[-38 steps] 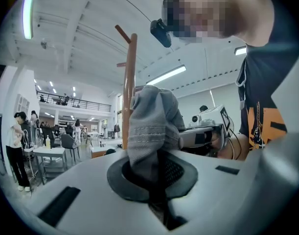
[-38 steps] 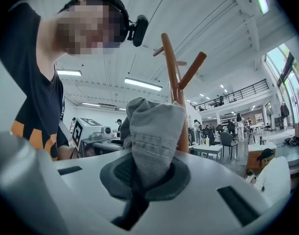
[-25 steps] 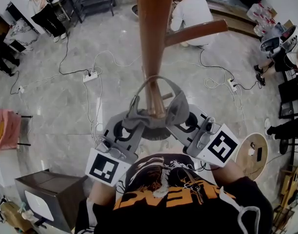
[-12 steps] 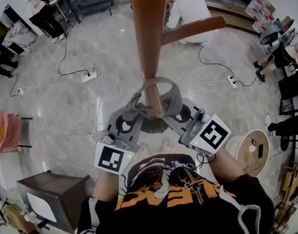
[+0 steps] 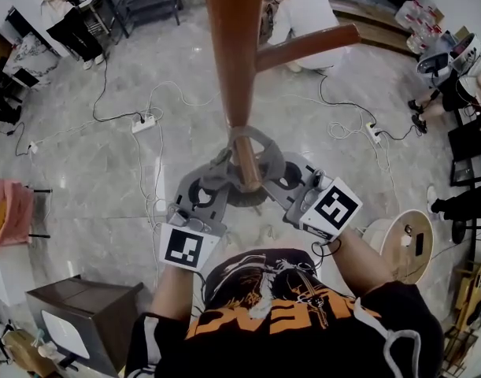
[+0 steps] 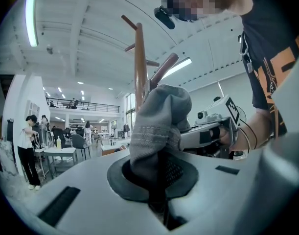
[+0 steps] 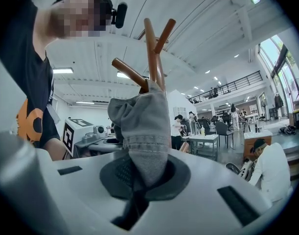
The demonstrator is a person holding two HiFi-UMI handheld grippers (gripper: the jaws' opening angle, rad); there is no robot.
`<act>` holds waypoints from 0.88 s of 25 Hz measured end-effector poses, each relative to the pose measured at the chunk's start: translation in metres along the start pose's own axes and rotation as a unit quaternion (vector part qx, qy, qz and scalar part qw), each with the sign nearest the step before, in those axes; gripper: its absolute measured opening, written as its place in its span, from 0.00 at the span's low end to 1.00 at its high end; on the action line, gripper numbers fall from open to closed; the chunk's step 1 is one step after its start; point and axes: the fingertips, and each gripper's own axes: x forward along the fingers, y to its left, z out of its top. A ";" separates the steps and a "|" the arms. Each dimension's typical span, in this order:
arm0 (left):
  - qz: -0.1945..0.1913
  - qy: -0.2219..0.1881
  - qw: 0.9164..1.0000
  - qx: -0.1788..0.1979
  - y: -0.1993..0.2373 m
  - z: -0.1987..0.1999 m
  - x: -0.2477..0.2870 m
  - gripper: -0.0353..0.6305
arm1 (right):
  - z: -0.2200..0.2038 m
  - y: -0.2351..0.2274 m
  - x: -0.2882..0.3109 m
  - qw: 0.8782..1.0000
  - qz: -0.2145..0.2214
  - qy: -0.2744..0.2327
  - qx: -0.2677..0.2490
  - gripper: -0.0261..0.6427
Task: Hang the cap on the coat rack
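Note:
The brown coat rack pole [image 5: 236, 53] rises straight before me in the head view, with one peg [image 5: 307, 46] going right and a short peg [image 5: 246, 162] pointing toward me. The grey cap [image 5: 260, 150] is stretched between both grippers, its band looped around that short peg. My left gripper [image 5: 219, 173] is shut on the cap's left side, where grey fabric [image 6: 159, 126] bunches between its pads. My right gripper [image 5: 281, 172] is shut on the other side, and the cap cloth [image 7: 142, 126] stands up from its jaws below the rack [image 7: 151, 48].
Far below is a marble floor with cables and a power strip [image 5: 143, 122]. A person in white [image 5: 303, 14] crouches behind the pole. A round stool [image 5: 405, 246] is at right, a grey box [image 5: 75, 317] at lower left, and a pink cloth [image 5: 8, 211] at the left edge.
Both grippers have drawn closer together and moved toward the pole. The cap's band has come further over the short peg.

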 end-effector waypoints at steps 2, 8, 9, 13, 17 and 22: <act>0.002 -0.003 1.000 0.003 0.001 -0.001 0.000 0.10 | -0.003 -0.001 0.002 1.000 -0.006 -0.002 -0.004 0.07; 0.011 -0.005 1.000 0.003 0.003 -0.006 0.006 0.10 | -0.006 -0.007 0.002 0.999 -0.023 0.001 -0.024 0.07; 0.011 -0.003 1.000 0.002 0.003 -0.008 0.007 0.10 | -0.007 -0.009 0.003 0.999 -0.027 0.000 -0.026 0.08; 0.011 -0.001 1.000 -0.007 0.008 -0.014 0.006 0.16 | -0.010 -0.010 0.006 0.999 -0.039 0.003 -0.032 0.09; 0.014 -0.002 1.000 -0.011 0.012 -0.021 0.000 0.26 | -0.018 -0.009 0.004 0.999 -0.036 0.008 -0.031 0.14; 0.013 0.002 1.000 -0.008 0.009 -0.028 -0.004 0.33 | -0.032 -0.018 -0.008 0.999 -0.047 0.020 -0.018 0.35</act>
